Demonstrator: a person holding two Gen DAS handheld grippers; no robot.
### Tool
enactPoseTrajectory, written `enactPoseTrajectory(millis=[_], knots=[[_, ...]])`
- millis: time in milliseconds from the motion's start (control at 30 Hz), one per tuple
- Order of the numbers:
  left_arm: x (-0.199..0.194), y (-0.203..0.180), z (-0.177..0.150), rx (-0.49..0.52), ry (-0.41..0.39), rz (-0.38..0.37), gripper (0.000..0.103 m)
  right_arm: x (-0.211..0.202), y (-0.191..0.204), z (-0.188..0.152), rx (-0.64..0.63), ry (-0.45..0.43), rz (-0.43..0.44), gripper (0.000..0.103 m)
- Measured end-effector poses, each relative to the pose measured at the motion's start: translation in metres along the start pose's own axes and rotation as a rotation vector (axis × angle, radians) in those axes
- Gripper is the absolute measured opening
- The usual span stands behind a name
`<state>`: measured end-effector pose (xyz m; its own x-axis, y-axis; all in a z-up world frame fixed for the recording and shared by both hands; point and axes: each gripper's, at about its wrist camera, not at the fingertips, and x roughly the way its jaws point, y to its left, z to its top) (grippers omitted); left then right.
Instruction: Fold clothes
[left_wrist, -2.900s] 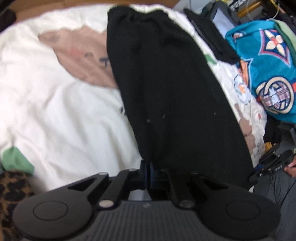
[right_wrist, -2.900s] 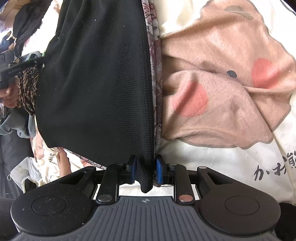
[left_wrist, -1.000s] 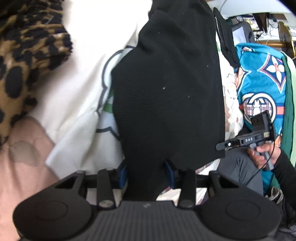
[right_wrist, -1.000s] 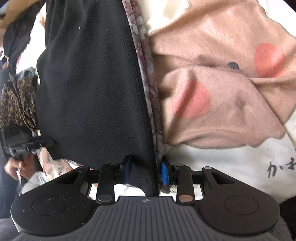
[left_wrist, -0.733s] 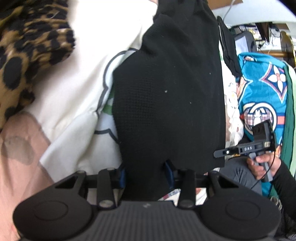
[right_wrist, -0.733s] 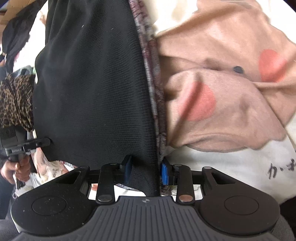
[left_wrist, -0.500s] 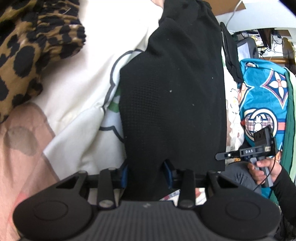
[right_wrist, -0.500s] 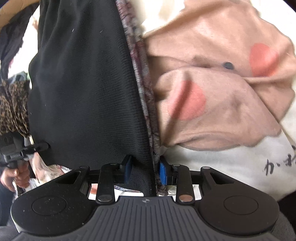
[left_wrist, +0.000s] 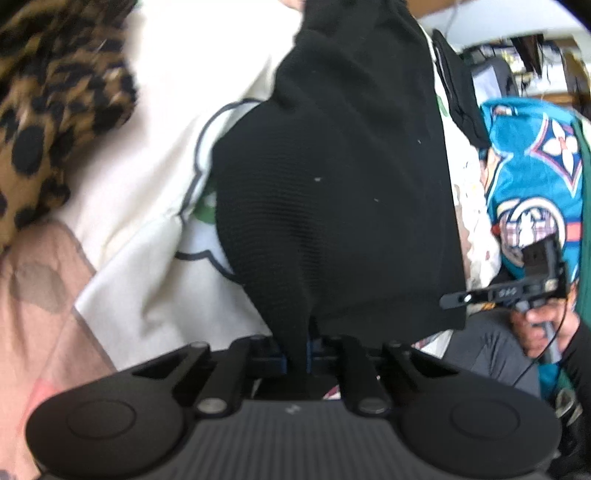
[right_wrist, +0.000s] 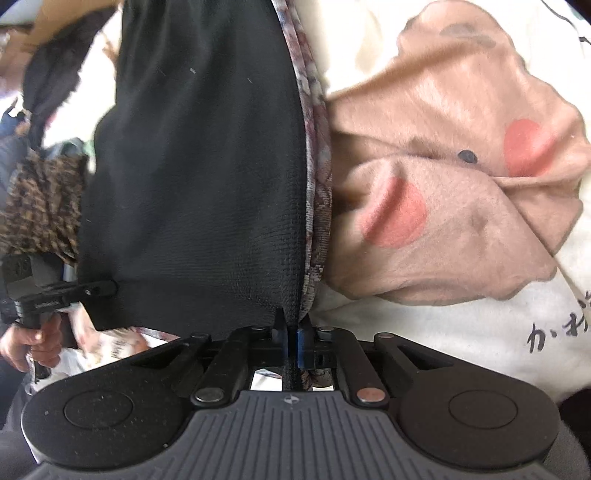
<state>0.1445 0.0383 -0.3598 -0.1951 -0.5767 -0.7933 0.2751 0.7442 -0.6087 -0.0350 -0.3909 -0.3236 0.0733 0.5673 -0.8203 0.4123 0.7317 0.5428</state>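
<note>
A black knit garment (left_wrist: 332, 177) lies lengthwise on the bed, running away from both cameras. My left gripper (left_wrist: 295, 354) is shut on its near left corner, the cloth bunched into a narrow fold between the pads. My right gripper (right_wrist: 291, 336) is shut on the near right edge of the black garment (right_wrist: 199, 184), pinching it together with a strip of patterned grey lining. In the right wrist view the left gripper (right_wrist: 55, 291) shows at the far left, held by a hand. In the left wrist view the right gripper (left_wrist: 509, 288) shows at the right.
A cream blanket with a pink-beige animal print (right_wrist: 443, 177) covers the bed. A leopard-print cloth (left_wrist: 48, 110) lies at the upper left. A teal patterned cloth (left_wrist: 532, 177) and another dark garment (left_wrist: 458, 96) sit at the right, beside the person's grey trouser leg (left_wrist: 491, 354).
Both grippers' jaws have shut from a wider stance onto the black garment's near edge. The cloth by the left gripper has gathered into a raised fold, and the right gripper has lifted slightly.
</note>
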Motion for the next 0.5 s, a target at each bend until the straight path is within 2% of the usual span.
enactPoseTrajectory(millis=[133, 233, 500], knots=[[-0.017, -0.024, 0.006, 0.059, 0.016, 0.06, 0.007, -0.021, -0.002, -0.01, 0.011, -0.06, 0.07, 0.002], [-0.031, -0.04, 0.01, 0.071, 0.014, 0.077, 0.007, -0.04, 0.007, -0.014, 0.016, -0.114, 0.125, 0.002], [-0.069, -0.067, 0.005, 0.122, -0.02, 0.108, 0.007, -0.085, 0.02, -0.014, -0.017, -0.204, 0.196, 0.001]])
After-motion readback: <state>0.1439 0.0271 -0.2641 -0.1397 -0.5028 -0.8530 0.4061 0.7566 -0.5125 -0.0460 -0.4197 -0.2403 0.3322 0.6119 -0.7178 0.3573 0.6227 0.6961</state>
